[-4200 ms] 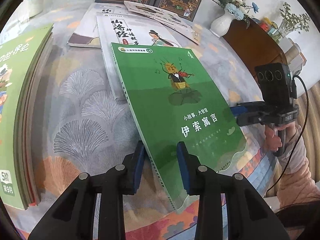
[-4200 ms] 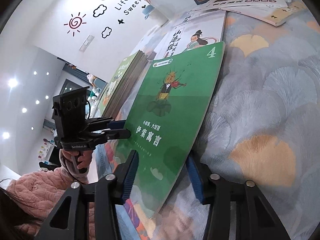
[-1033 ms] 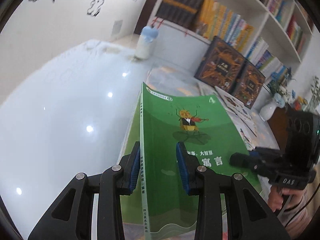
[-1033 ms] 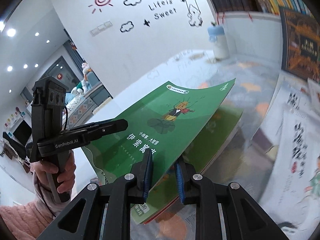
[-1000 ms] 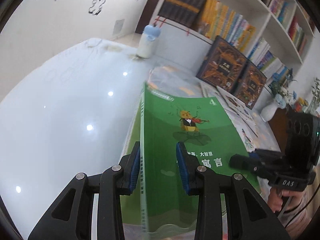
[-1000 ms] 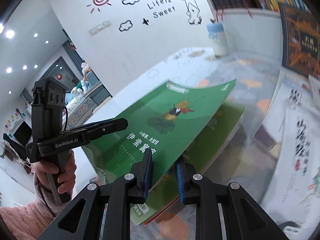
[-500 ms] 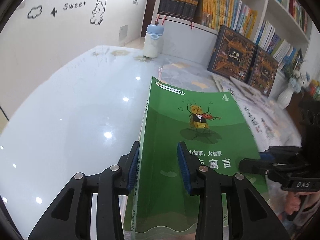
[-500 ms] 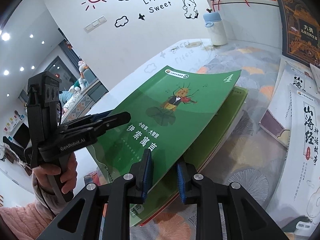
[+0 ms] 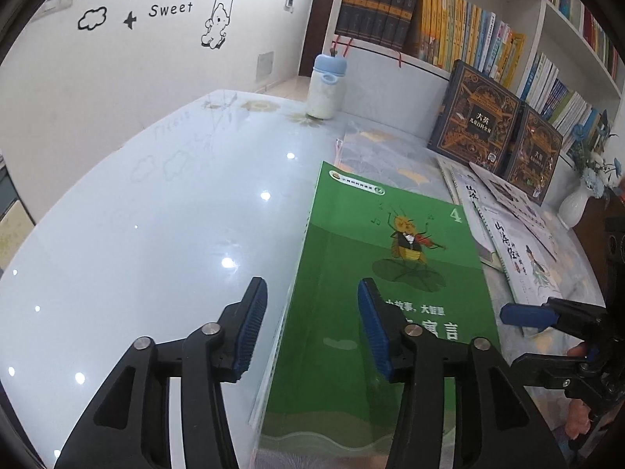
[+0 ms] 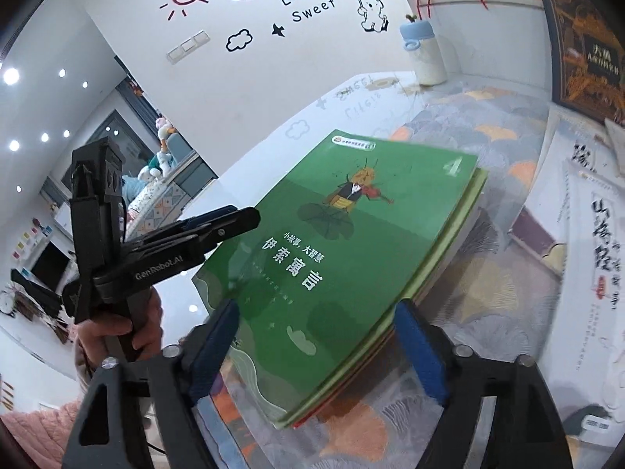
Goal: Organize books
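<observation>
The green book (image 9: pixel 390 293) lies flat as the top item of a stack of books (image 10: pixel 441 273), which rests on the patterned cloth (image 10: pixel 488 273) near the table's (image 9: pixel 136 234) glossy white part; all positions below are given relative to this book. The left gripper (image 9: pixel 312 324) points downward at an angle over the book's near left corner: its right blue pad sits above the cover, its left pad stands off the spine side over the white table, and the book's left edge runs between them. The jaws are opening and the pads press on nothing. In the right wrist view the left gripper (image 10: pixel 218 226) reaches in from the book's left, carried by a hand (image 10: pixel 117 332) closed around its handle, with a pink sleeve (image 10: pixel 35 430) below. The right gripper (image 10: pixel 312 351) also tilts downward, at the near end of the book; its jaws are opening wide, with the left pad beside the near left corner and the right pad beside the stack's right edge, so the near end of the stack lies between them without contact. Right of the book, a white illustrated book (image 9: pixel 523 258) lies flat on the cloth. Beyond it, two dark ornate volumes (image 9: pixel 496 129) stand upright against the bookshelf (image 9: pixel 508 39). A bottle with a blue cap (image 9: pixel 326 86) stands at the table's far side.
</observation>
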### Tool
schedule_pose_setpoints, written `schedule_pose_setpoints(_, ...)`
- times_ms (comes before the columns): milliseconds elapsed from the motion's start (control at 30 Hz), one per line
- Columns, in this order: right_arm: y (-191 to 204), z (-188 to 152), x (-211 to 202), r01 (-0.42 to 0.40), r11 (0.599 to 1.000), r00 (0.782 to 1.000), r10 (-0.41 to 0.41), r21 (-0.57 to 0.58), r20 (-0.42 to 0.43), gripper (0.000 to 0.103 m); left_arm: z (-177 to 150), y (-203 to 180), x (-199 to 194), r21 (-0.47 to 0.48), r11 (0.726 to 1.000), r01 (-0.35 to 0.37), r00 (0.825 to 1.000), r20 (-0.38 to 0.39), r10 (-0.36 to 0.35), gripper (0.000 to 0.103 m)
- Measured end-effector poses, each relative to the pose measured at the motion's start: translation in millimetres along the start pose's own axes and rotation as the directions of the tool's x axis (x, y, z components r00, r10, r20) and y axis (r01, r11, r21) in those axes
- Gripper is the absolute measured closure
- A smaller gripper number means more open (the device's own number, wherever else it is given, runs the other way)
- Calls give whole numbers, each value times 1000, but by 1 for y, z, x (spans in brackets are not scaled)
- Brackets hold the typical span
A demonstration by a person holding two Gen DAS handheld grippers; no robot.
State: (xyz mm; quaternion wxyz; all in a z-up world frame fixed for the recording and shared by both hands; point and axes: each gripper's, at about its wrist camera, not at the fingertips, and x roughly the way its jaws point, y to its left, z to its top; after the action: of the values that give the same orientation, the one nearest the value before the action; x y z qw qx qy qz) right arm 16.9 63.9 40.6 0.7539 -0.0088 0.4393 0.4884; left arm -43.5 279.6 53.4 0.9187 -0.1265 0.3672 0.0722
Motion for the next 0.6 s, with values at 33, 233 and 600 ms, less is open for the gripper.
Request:
schedule_pose_setpoints(33,1,-1,-3,3,1000,1000,-3,-8,1,22,0,-1,-1,1,1000,-1,1000,3,1,54)
schedule_pose_setpoints(233,-9,-9,-19,-29,999,1000,29,29,-2,22,-2,-14,-11,-1,1000,14,1000,4,-14,52)
schedule_pose_setpoints(600,-60,-51,-72,25,992,999,-28,120,16,22,-14,-84,-24,87,992,89,996,-19,-87,51)
